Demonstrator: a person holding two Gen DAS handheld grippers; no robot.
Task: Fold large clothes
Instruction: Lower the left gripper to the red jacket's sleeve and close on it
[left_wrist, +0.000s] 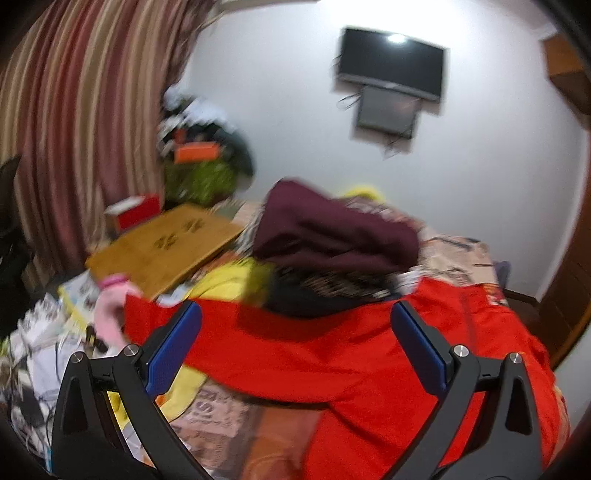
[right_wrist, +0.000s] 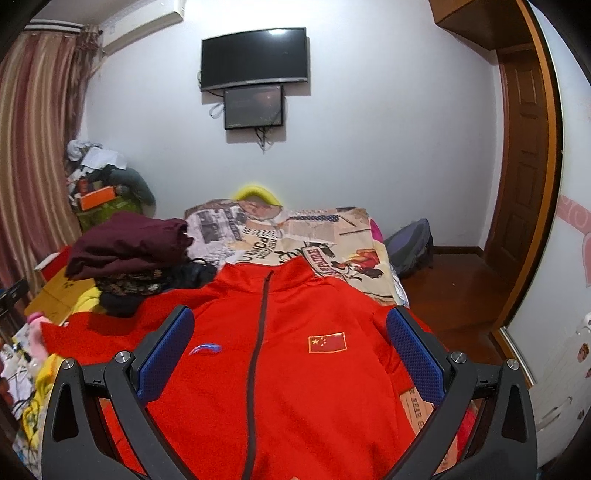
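A large red zip jacket (right_wrist: 288, 354) lies front-up and spread flat on the bed, collar toward the far wall, with a flag patch on its chest. My right gripper (right_wrist: 290, 325) hovers open above its chest, nothing between the blue pads. In the left wrist view the jacket (left_wrist: 351, 354) shows its left side, with one sleeve stretched out toward the left. My left gripper (left_wrist: 295, 317) hangs open above that sleeve and shoulder, holding nothing. This view is blurred.
A pile of folded clothes with a maroon garment (right_wrist: 129, 243) on top sits left of the jacket. A wooden board (left_wrist: 166, 243), a red box (left_wrist: 136, 212) and clutter lie at the left. The printed bedsheet (right_wrist: 295, 236) extends behind. A backpack (right_wrist: 410, 247) rests on the floor right.
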